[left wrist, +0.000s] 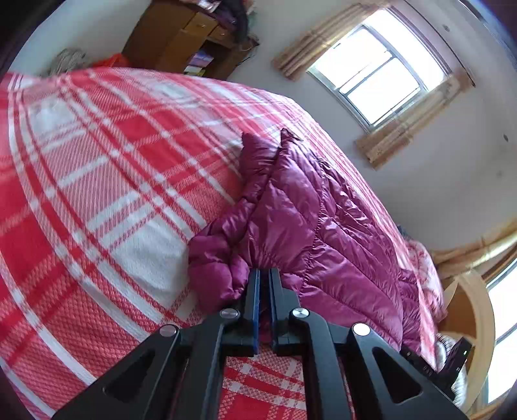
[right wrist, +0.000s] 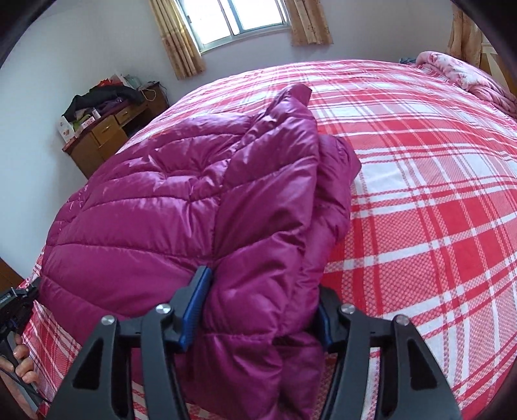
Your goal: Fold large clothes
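Magenta puffer jacket laid on bed, centre frame. Left claw pinched closed on hem; right claw clamped around thick folded edge, for fold control.

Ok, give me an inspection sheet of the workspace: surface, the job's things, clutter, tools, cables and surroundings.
Surface: bed covered by a red and white plaid sheet, lying mostly smooth.
Job's things: magenta puffer jacket spread on the bed, one side folded over onto the body.
Clutter: pink floral quilt bunched at the bed's far corner.
Tools: left tool shut on the jacket's edge; right tool straddles a thick fold of the jacket, blue pads against it.
Cables: a dark lead runs under the hand holding the left tool.
Surroundings: wooden desk piled with clothes and boxes, curtained window, pale walls.
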The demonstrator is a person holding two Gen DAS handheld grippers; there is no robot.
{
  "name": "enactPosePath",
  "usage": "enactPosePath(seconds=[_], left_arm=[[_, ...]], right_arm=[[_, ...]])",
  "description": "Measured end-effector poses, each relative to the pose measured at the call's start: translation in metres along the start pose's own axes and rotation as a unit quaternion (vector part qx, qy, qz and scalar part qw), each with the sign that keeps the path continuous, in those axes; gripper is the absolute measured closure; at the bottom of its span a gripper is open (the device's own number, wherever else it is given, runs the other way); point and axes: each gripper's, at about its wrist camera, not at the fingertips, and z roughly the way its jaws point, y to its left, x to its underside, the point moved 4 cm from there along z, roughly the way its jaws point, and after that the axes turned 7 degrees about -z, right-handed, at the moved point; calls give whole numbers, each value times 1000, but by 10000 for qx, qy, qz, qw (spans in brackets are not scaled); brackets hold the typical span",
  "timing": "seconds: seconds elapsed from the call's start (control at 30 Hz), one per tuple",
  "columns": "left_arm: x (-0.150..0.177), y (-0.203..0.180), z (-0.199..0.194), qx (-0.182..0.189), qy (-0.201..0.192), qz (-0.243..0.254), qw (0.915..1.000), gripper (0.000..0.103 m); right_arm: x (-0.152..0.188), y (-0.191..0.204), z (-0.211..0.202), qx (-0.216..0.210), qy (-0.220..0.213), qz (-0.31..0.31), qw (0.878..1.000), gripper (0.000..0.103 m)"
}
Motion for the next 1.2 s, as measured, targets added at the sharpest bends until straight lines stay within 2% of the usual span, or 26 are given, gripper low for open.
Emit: enactPosePath(seconds=[0.03, 0.17, 0.3, 0.33, 0.37, 0.4, 0.47, 0.53, 0.63, 0.7, 0.77, 0.8, 0.83, 0.87, 0.93, 1.03, 1.07, 1.1, 1.13, 1.17, 1.2], left_arm=[[1, 0, 0, 69, -82, -31, 9999, 98], [9, -9, -3, -79, -217, 541, 9983, 98], [10, -4, -12, 98, -120, 400, 9991, 95], [10, -4, -16, 152, -110, 375, 9991, 88], [9, -5, -22, 243, -133, 378, 9989, 71], [10, -9, -27, 349, -193, 416, 9983, 59], [10, -20, -38, 560, -342, 620, 9959, 0], [12, -27, -43, 435, -507, 832, 9943, 1], [10, -26, -41, -116, -639, 896, 9939, 1], [9, -17, -31, -273, -483, 650, 9963, 1], [10, -14, -11, -290, -95, 410, 9987, 1], [9, -15, -8, -322, -161, 448, 9984, 1], [7, -21, -5, -259, -206, 520, 9981, 1], [2, -26, 4, -69, -78, 463, 9989, 1], [-9, -27, 19, 232, 197, 35, 9995, 1], [-19, -31, 27, 561, 164, -188, 9981, 1], [-18, -33, 25, 710, 88, -202, 9972, 9], [-17, -33, 22, 863, 57, -189, 9961, 21], [-15, -32, 21, 895, 131, -171, 9958, 56], [-11, -29, 20, 804, 223, -161, 9964, 69], [-8, -25, 15, 793, 283, -180, 9963, 70]], right_arm=[[-1, 1, 0, -5, -1, 4, 10000, 42], [-1, 0, 0, -46, -10, 32, 10000, 42], [-2, 0, 1, -82, -18, 52, 10000, 41], [-2, 0, 1, -89, -17, 51, 9999, 41], [-2, 0, 1, -96, -18, 51, 9999, 41], [-2, 0, 1, -108, -18, 50, 9999, 40], [-2, 0, 1, -119, -19, 54, 9999, 40], [-3, 0, 2, -132, -23, 62, 9999, 40], [-2, -1, 1, -149, -30, 74, 9999, 40], [-2, -1, 2, -146, -27, 68, 9999, 40], [-3, -1, 2, -139, -26, 60, 9999, 40], [-2, -1, 2, -134, -25, 55, 9999, 40], [-2, -1, 2, -126, -21, 50, 9999, 40], [-2, 0, 1, -110, -19, 40, 9999, 40], [-2, 1, 1, -62, -16, 9, 10000, 42], [-2, 5, 1, -25, -6, -37, 10000, 47], [-3, 7, 1, 0, 1, -60, 10000, 49], [-3, 9, 0, 23, 14, -92, 10000, 53], [-3, 11, -1, 41, 32, -121, 9999, 58], [-1, 12, -2, 38, 48, -134, 9999, 60], [0, 14, -5, 10, 75, -137, 9999, 64]])
